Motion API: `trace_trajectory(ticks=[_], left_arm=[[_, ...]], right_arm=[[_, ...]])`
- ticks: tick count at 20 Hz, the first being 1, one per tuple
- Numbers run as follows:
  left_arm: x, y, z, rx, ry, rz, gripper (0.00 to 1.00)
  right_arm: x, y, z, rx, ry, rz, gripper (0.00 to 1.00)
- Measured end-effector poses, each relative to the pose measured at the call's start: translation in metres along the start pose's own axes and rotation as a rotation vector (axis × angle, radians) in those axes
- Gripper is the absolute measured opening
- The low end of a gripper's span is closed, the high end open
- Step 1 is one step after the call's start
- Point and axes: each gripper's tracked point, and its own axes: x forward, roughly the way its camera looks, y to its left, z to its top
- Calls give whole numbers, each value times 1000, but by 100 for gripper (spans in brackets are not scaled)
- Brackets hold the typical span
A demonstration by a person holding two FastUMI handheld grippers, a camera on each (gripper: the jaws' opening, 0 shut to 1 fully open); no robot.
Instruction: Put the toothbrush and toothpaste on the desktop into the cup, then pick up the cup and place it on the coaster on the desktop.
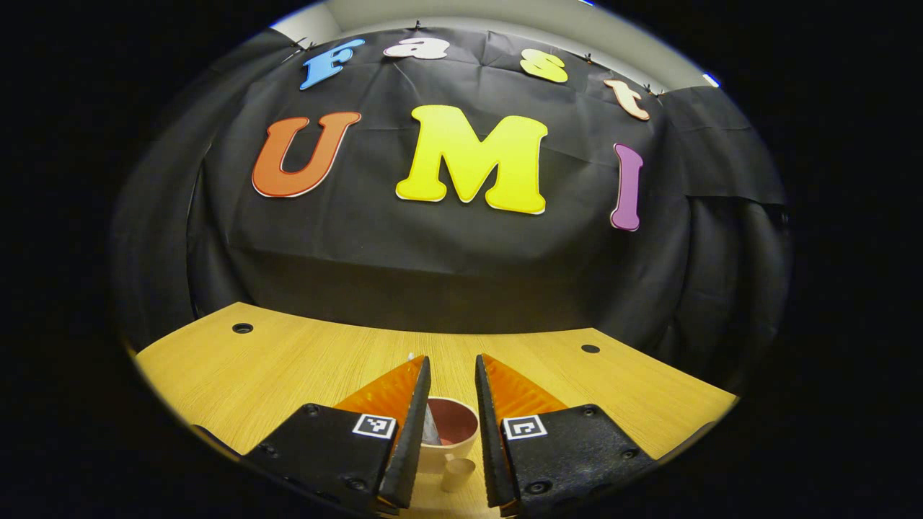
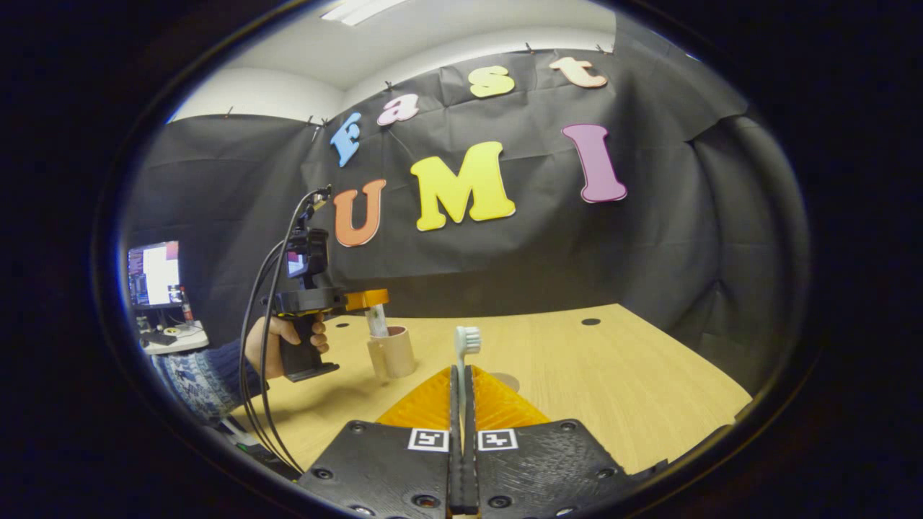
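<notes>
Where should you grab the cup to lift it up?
Probably around the cup's round side wall, coming in level from the side. It stands upright, and the toothpaste sticks out of its top, so a grab from above would be blocked. The left gripper is open above it.

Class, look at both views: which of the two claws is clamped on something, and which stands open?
The right claw is clamped on the toothbrush, bristles upward. The left claw stands open above the cup, where the toothpaste already stands.

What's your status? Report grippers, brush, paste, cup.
Left gripper open above cup, paste inside. Right gripper shut on brush. Path clear.
</notes>
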Motion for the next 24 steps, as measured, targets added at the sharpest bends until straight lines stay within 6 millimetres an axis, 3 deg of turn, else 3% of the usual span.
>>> trace_trajectory(ticks=[5, 6, 7, 8, 12, 15, 16, 24], left_arm=[[-10, 3, 5, 5, -16, 17, 40], [-15, 6, 10, -10, -31, 35, 52], [-21, 6, 10, -30, -38, 37, 43], [-27, 5, 10, -45, -46, 32, 52], [-51, 8, 8, 46, -80, 37, 72], [-67, 8, -2, 93, -61, 38, 79], [-75, 6, -8, 100, -39, 30, 92], [-133, 16, -11, 103, -26, 55, 94]], right_arm=[[4, 1, 0, -8, 1, 1, 0], [4, 1, 2, -18, -3, 2, 0], [5, 4, 4, -34, -3, 8, 0], [8, 6, 7, -50, -10, 10, 0], [37, 20, 21, -58, -21, 19, 0], [58, 32, 39, -68, -51, 26, 0], [66, 37, 45, -64, -60, 34, 0], [138, 72, 105, -82, -122, 66, 0]])
